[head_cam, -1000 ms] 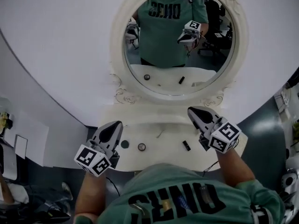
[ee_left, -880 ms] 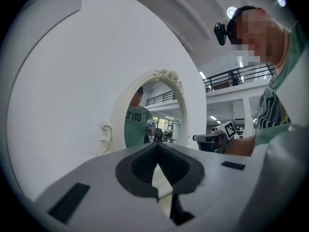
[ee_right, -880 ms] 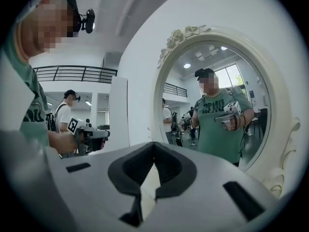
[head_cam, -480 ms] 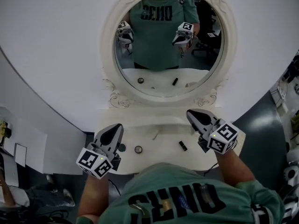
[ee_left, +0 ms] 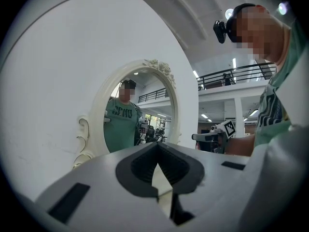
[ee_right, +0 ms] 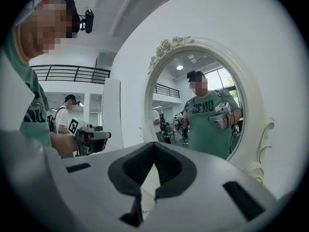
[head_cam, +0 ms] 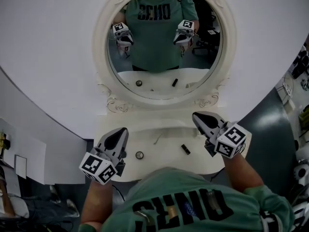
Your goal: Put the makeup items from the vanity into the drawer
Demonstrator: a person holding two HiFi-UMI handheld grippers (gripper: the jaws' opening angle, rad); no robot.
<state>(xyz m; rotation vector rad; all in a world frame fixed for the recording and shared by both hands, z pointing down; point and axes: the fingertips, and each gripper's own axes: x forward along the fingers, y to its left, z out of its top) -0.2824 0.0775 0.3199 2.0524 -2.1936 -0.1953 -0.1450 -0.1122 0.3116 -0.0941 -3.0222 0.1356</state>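
Observation:
On the white vanity top [head_cam: 164,164] lie a small round compact [head_cam: 139,155], a black lipstick tube [head_cam: 185,149] and a thin pale stick [head_cam: 158,138]. My left gripper [head_cam: 121,130] hovers over the vanity's left end, shut and holding nothing. Over the right end, my right gripper [head_cam: 196,116] is also shut and holds nothing. Both are apart from the items. In the left gripper view the shut left gripper [ee_left: 157,164] faces the mirror, with the right gripper [ee_left: 211,137] beside it. The right gripper view shows the right gripper [ee_right: 153,165] closed. No drawer is visible.
An oval mirror [head_cam: 164,37] in an ornate white frame [head_cam: 110,103] stands on a curved white wall behind the vanity and reflects the person and both grippers. The person's green shirt [head_cam: 183,202] covers the vanity's front edge. Dark floor lies on either side.
The head view has shifted, so the mirror and the vanity items sit further left in the picture. Both grippers have stayed shut in about the same places.

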